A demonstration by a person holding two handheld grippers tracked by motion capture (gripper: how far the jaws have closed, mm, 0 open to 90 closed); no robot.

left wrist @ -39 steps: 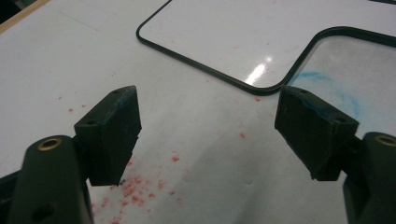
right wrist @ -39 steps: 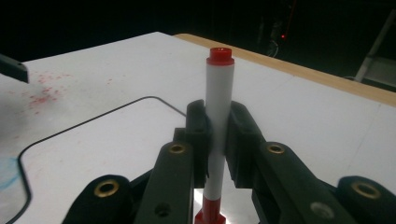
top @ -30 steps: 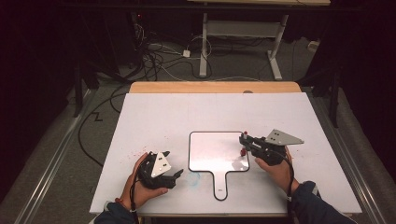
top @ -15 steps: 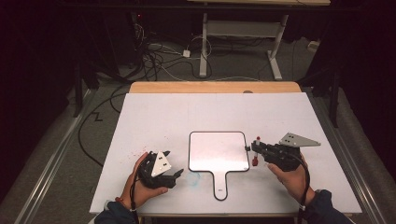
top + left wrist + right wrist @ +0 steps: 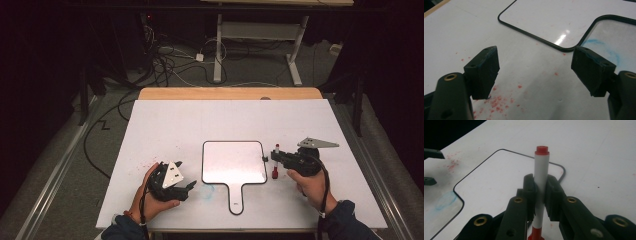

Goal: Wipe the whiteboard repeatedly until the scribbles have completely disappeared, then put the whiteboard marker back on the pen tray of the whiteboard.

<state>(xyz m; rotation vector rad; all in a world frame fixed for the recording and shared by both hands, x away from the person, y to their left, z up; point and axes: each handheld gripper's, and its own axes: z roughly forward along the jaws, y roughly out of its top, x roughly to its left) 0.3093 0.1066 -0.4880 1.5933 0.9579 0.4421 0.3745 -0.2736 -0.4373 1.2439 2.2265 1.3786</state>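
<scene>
R tool (image 5: 276, 159) clamped on red-capped marker (image 5: 540, 185), jaws tight on the white barrel, marker upright, red end near the worktop (image 5: 210, 120). In high view the marker sits just off the right edge of the small whiteboard (image 5: 233, 162), which lies flat mid-worktop w/ its handle toward the person. L tool (image 5: 534, 72) wide open, nothing between the pads, resting low on the worktop left of the board, held in left hand (image 5: 150, 195). Red specks on the surface under L tool; faint blue smudge near the board's handle. Board face looks blank. Right hand (image 5: 310, 185) grips R tool from behind.
</scene>
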